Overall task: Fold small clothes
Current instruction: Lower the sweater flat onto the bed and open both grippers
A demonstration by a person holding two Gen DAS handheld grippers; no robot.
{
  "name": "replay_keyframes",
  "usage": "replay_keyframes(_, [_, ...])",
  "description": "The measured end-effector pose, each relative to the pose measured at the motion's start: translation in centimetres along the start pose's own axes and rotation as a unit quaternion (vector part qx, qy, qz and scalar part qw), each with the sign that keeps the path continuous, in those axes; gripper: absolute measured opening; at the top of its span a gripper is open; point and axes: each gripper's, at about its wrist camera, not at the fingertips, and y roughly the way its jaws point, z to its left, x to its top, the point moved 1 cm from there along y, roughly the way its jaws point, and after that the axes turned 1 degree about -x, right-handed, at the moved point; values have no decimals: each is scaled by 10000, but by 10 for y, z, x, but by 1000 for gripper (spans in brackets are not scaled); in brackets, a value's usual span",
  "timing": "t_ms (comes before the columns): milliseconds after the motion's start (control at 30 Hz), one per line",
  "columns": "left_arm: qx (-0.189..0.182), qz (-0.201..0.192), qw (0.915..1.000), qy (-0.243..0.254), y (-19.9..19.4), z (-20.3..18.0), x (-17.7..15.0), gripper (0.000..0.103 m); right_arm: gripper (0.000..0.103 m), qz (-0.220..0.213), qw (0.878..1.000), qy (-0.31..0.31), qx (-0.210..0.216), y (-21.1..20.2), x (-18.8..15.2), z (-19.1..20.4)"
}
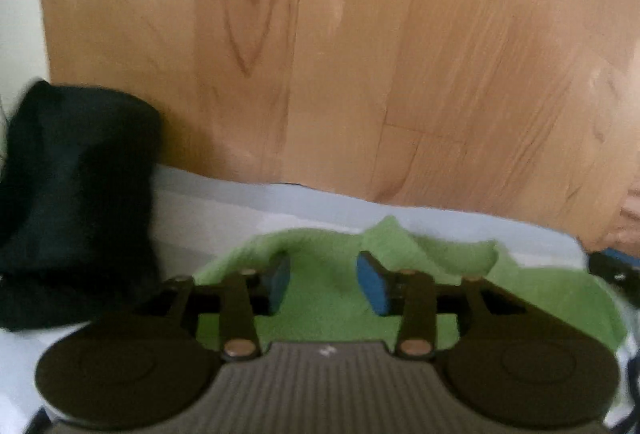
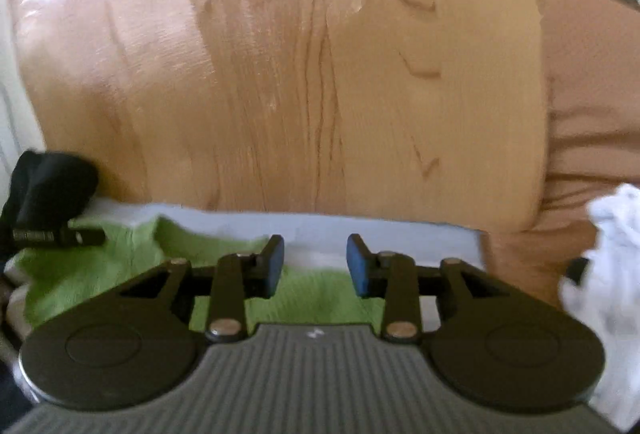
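A green cloth (image 1: 320,298) lies rumpled on a white-and-pale-blue surface (image 1: 224,202). My left gripper (image 1: 324,284) is open just above the cloth, blue pads apart, nothing between them. In the right wrist view the same green cloth (image 2: 100,266) lies under and to the left of my right gripper (image 2: 316,264), which is open and empty over the cloth's far edge. The left gripper's finger (image 2: 60,236) shows at the left edge of that view.
A black folded garment (image 1: 72,202) sits to the left, also seen in the right wrist view (image 2: 48,186). A white cloth (image 2: 608,274) lies at the right. A wooden floor (image 1: 360,54) lies beyond the surface edge. A tan cushion (image 2: 588,114) is at the right.
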Motion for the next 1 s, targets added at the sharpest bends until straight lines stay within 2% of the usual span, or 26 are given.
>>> replay_keyframes(100, [-1, 43, 9994, 352, -25, -6, -19, 44, 38, -164, 9999, -33, -34, -47, -21, -17])
replay_keyframes(167, [-92, 57, 9987, 491, -47, -9, -41, 50, 38, -328, 9993, -5, -179, -84, -40, -25])
replay_keyframes(267, [-212, 161, 9973, 680, -71, -17, -72, 51, 39, -378, 9987, 86, -328, -129, -73, -36])
replay_keyframes(433, [-167, 220, 9960, 846, -97, -24, -115, 53, 40, -174, 9995, -154, -203, -168, -120, -10])
replay_keyframes(567, [90, -66, 9947, 1027, -112, -29, -136, 64, 55, 52, 9992, -387, 42, -192, -146, 13])
replay_keyframes(633, [208, -239, 9929, 1145, -113, -27, -141, 65, 60, 180, 9983, -552, 53, -197, -158, 26])
replay_keyframes(800, [263, -256, 9934, 1085, -114, -25, -141, 68, 61, 285, 9935, -1092, -123, -212, -178, 36])
replay_keyframes(867, [246, -249, 9940, 1036, -114, -23, -142, 68, 58, 306, 9913, -1250, -283, -216, -186, 30])
replay_keyframes(900, [239, -243, 9943, 1012, -114, -22, -141, 69, 51, 295, 9903, -1288, -440, -219, -192, 36])
replay_keyframes(933, [229, -237, 9945, 989, -113, -21, -141, 69, 34, 227, 9904, -1251, -539, -224, -195, 34])
replay_keyframes(1000, [234, -232, 9948, 963, -113, -22, -141, 70, 14, 197, 9895, -1118, -899, -229, -192, 25])
